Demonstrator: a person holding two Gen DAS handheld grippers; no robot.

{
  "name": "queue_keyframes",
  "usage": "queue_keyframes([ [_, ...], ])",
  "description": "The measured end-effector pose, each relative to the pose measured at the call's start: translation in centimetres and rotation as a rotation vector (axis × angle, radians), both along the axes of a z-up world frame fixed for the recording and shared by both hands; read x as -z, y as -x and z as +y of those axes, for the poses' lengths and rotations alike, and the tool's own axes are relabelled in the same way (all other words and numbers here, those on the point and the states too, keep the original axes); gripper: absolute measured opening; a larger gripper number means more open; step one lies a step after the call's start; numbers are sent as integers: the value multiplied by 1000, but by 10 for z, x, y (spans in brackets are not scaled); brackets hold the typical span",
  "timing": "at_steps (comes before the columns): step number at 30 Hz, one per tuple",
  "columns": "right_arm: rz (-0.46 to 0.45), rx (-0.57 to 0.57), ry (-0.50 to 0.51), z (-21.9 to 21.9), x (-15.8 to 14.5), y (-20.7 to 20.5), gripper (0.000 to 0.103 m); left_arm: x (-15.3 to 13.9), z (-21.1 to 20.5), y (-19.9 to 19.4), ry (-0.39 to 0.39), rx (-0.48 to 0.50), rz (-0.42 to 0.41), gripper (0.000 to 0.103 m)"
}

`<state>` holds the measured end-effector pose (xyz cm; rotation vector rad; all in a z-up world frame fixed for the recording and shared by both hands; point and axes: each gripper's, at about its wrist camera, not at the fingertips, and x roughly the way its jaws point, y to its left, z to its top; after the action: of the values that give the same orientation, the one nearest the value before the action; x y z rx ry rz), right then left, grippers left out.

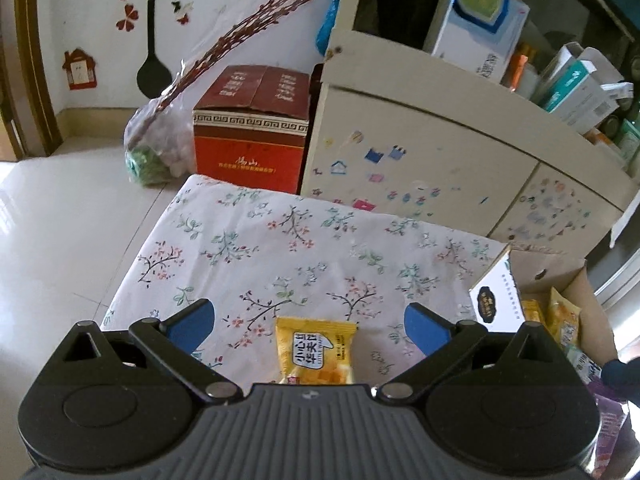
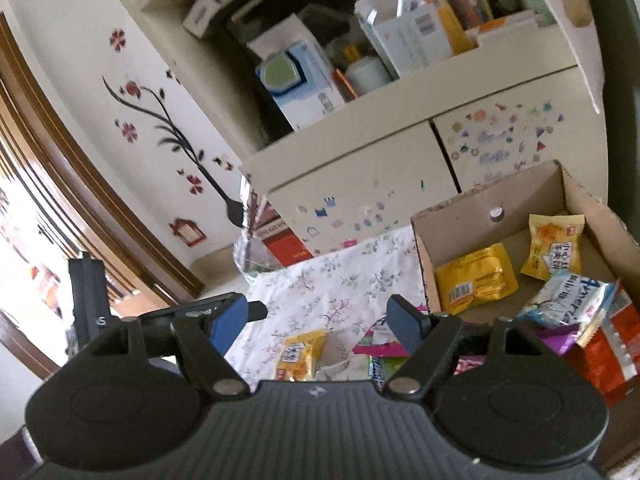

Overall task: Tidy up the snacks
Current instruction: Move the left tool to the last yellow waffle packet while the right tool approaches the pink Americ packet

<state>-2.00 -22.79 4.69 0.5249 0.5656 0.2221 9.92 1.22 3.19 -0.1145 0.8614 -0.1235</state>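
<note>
Both the left gripper [image 1: 310, 322] and the right gripper [image 2: 316, 322] are hanging wide apart, holding nothing, with a yellow snack pack [image 1: 315, 351] lying on the flowery cloth [image 1: 280, 248] right between the left one's fingers

Place: a lived-in room of a home.
Walls: white, with black-vase and red-flower wall stickers [image 1: 150, 28].
Furniture: cream cupboard [image 1: 420, 168] with children's stickers, its open shelf crammed with small boxes.
Floor: glossy pale tiles [image 1: 60, 220], brown wooden door frame [image 2: 80, 168].
Bench: floral-print white cloth [image 1: 280, 248].
</note>
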Motion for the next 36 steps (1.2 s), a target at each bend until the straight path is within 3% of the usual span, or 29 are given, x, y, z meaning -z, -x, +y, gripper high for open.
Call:
queue_keyframes([
  [6, 10, -8, 178, 42, 16, -26, 77, 9, 12, -10, 2, -11, 4, 103],
  [19, 98, 7, 395, 83, 61, -68, 77, 46, 29, -37, 13, -17, 60, 103],
  [24, 163, 32, 387, 81, 76, -77, 77, 51, 16, -42, 8, 14, 59, 103],
  [36, 194, 0, 449, 100, 84, -63, 79, 69, -5, -41, -64, 82, 97, 103],
])
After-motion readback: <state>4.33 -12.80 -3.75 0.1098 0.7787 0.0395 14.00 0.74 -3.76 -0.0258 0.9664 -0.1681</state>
